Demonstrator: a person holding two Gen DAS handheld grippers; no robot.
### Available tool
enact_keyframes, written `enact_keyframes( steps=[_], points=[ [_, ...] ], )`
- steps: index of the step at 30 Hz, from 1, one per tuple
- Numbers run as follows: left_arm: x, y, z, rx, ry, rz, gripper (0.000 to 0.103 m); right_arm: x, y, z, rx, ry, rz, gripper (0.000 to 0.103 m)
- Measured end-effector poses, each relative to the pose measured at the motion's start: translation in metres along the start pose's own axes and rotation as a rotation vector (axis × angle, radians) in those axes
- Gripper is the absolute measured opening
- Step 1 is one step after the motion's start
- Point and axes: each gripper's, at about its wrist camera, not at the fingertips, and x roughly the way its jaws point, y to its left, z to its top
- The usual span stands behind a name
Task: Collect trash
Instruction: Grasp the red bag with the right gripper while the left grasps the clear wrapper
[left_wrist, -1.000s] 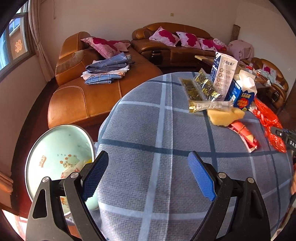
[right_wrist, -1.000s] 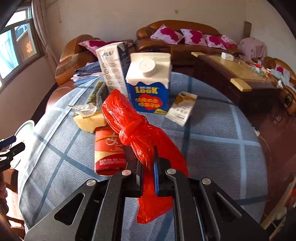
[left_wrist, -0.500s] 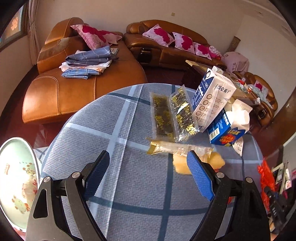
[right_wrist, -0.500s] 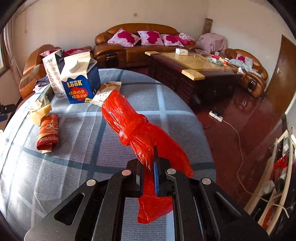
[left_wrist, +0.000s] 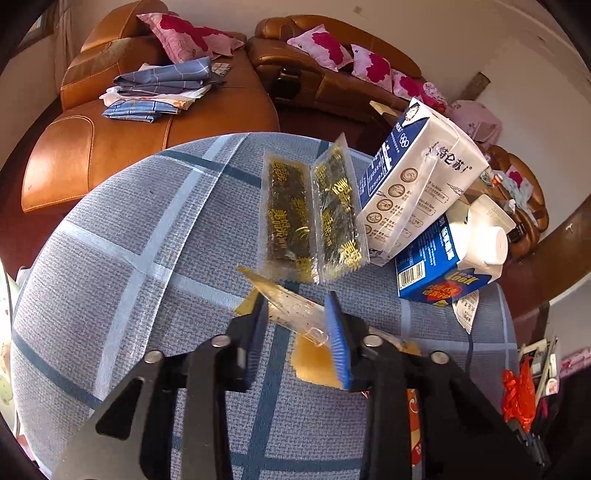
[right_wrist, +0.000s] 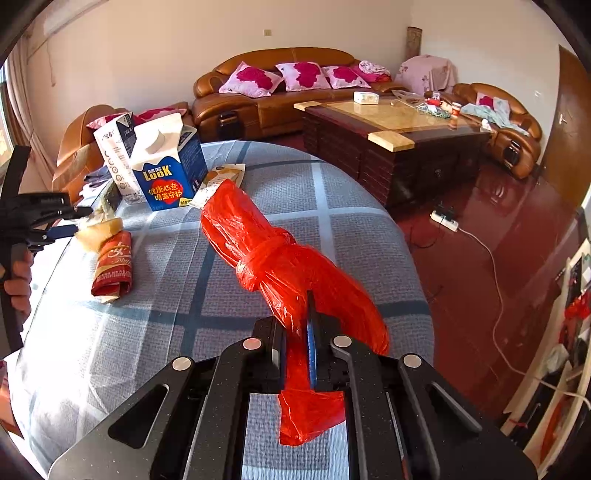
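Observation:
My left gripper has its fingers half closed around a clear crumpled wrapper lying over a yellow sponge-like piece on the round checked table; firm grip cannot be told. My right gripper is shut on a knotted red plastic bag, held above the table. The left gripper shows at the left edge of the right wrist view, at the wrapper. Two dark snack packets, a white milk carton, a blue LOOK carton and a red wrapper lie on the table.
Brown leather sofas with pink cushions and folded cloths stand behind the table. A dark coffee table stands to the right, with a power strip and cable on the red floor. A paper slip lies by the blue carton.
My left gripper moved forward over the table to the clear wrapper and narrowed its jaws around it. My right gripper kept hold of the red bag and swung slightly back left.

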Motion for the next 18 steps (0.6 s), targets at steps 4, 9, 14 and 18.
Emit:
enact_keyframes(
  steps=[4,9,14,18],
  points=[
    [-0.015,0.013,-0.009,0.009,-0.035,-0.022,0.007,-0.005,-0.001,-0.004,0.011,-0.006,0.0,0.009],
    [-0.045,0.025,-0.029,0.06,-0.074,-0.017,0.002,-0.01,0.003,-0.012,0.024,-0.006,0.007,0.009],
    [-0.075,0.043,-0.049,0.092,-0.115,-0.008,0.002,-0.021,0.015,-0.019,0.03,-0.022,0.036,0.009],
    [-0.096,0.057,-0.064,0.12,-0.131,0.007,0.002,-0.029,0.03,-0.025,0.043,-0.021,0.08,0.009]
  ],
)
